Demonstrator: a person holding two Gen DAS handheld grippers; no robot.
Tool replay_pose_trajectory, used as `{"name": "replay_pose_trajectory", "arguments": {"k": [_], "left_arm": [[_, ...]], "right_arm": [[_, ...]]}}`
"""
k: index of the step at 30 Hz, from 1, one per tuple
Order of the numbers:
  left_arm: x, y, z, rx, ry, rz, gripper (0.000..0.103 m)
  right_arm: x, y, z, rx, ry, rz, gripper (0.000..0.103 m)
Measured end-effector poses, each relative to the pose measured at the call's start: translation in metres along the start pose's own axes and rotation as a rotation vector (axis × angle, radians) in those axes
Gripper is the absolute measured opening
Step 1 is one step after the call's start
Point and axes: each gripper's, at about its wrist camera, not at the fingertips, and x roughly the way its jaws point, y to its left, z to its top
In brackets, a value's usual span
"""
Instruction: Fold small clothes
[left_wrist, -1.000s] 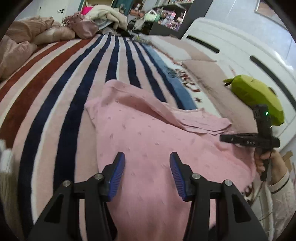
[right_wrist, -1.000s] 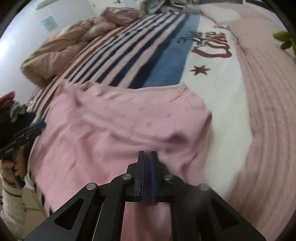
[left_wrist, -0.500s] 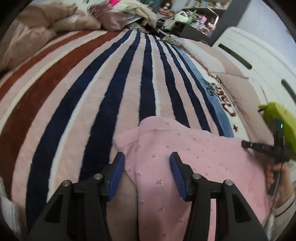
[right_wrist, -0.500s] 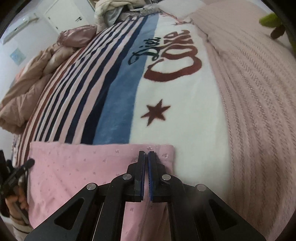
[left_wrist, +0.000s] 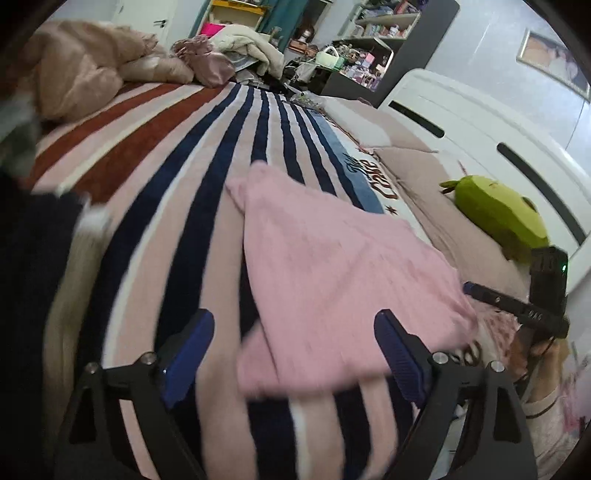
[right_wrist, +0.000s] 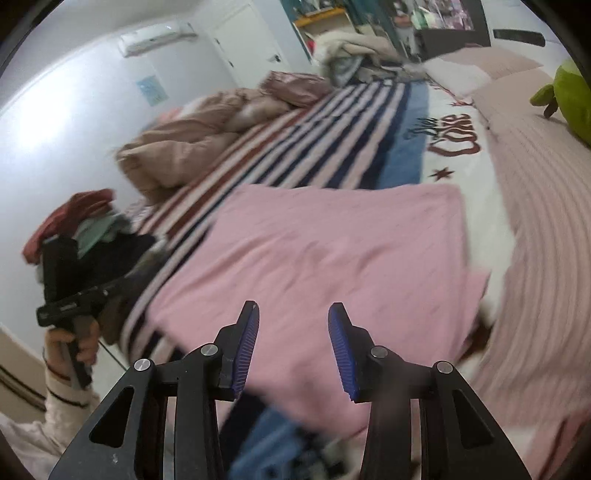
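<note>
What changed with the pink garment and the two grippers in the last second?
Both grippers let go: the right gripper, shut on the pink garment, has just opened, and the left gripper has opened wider. Both pulled back. The garment now lies folded. The striped blanket and green plush stayed put.

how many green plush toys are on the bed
1. The green plush toy lies on the pink ribbed cover near the white headboard, apart from the pink garment. Others may be hidden.
</note>
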Motion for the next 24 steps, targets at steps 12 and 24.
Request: {"name": "replay_pose_trajectory", "arguments": {"k": [12, 24], "left_arm": [[0.034, -0.005, -0.055, -0.237, -0.037, -0.103, 0.087], [0.084, -0.006, -0.017, -0.233, -0.077, -0.029, 0.015]], "right_arm": [[0.063, 0.062, -0.044, -0.026, 0.014, -0.029, 0.006], [0.055, 0.052, -0.051, -0.024, 0.018, 0.033, 0.012]]}}
